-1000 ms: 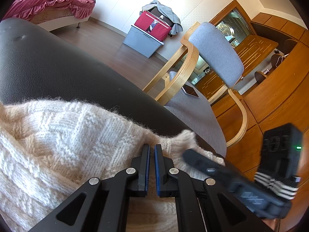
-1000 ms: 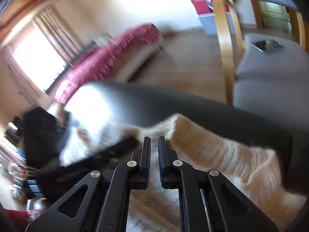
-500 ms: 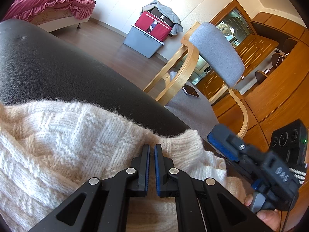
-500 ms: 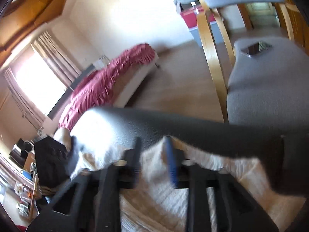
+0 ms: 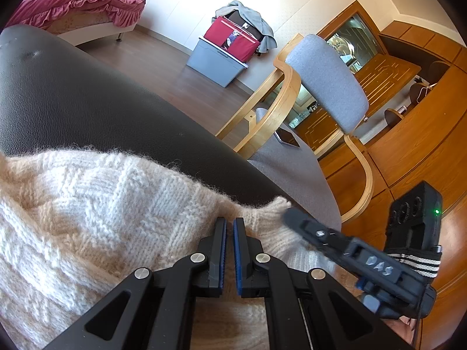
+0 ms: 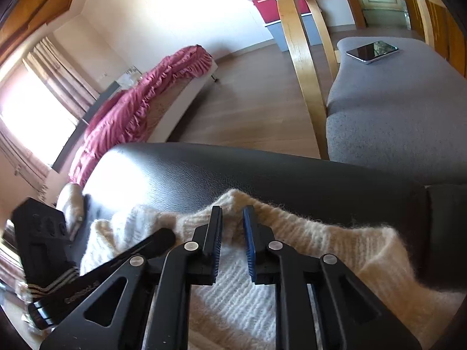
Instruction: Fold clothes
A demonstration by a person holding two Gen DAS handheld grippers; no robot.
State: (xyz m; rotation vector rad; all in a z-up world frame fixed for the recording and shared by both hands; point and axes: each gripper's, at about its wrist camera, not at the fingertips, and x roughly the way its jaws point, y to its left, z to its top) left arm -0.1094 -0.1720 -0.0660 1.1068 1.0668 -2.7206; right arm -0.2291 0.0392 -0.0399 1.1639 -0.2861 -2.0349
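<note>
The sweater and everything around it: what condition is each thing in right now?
Sweater: cream knit, rumpled on the black leather surface, not yet folded.
Left gripper: fingers shut, pinching the sweater's edge.
Right gripper: fingers have just been closing, a fold of sweater between them.
Phone: lying flat on the grey chair, screen dark.
Bed: covered with a red ruffled spread.

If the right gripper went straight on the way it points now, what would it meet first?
Most likely the cream knit sweater: the right gripper has a raised fold of it between its just-closing jaws. Past that lies the black leather surface; depth is unclear.
</note>
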